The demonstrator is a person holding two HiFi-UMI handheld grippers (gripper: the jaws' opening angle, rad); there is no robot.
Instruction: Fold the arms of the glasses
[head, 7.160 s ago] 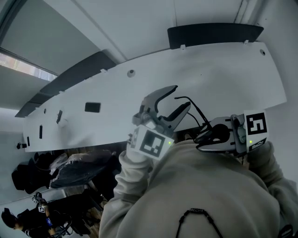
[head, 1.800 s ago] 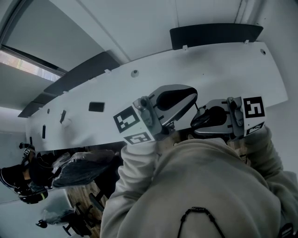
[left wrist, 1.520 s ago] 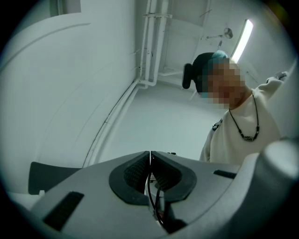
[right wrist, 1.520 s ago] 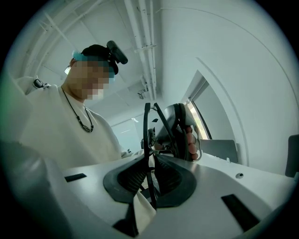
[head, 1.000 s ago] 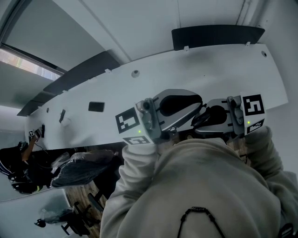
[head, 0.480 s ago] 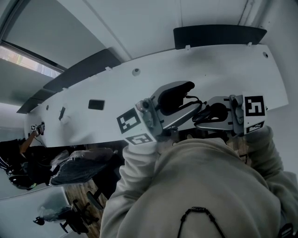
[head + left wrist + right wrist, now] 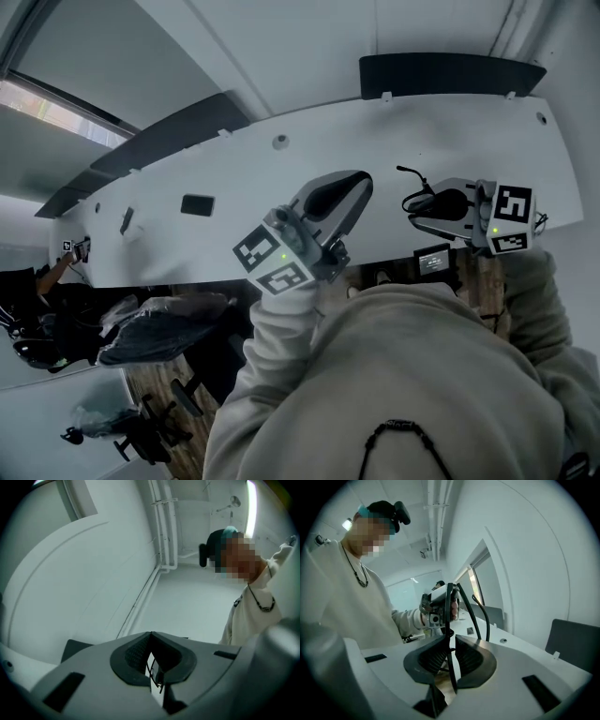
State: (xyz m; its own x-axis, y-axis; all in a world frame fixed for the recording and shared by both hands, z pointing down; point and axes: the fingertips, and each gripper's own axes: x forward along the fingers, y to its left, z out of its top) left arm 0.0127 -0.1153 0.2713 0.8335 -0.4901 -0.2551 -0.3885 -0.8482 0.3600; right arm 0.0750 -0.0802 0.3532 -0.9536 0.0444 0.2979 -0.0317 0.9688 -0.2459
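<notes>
The glasses [image 7: 449, 663] hang above the white table's [image 7: 187, 159] right end, frame pinched in my right gripper [image 7: 419, 202], arms apparently unfolded. My left gripper [image 7: 352, 183], jaws closed on nothing, hovers over the table's middle. Next I'd nudge one arm inward, gently.

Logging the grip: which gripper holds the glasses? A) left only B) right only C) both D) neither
B: the right gripper pinches the black glasses between its jaws, while the left gripper is shut and apart from them.
</notes>
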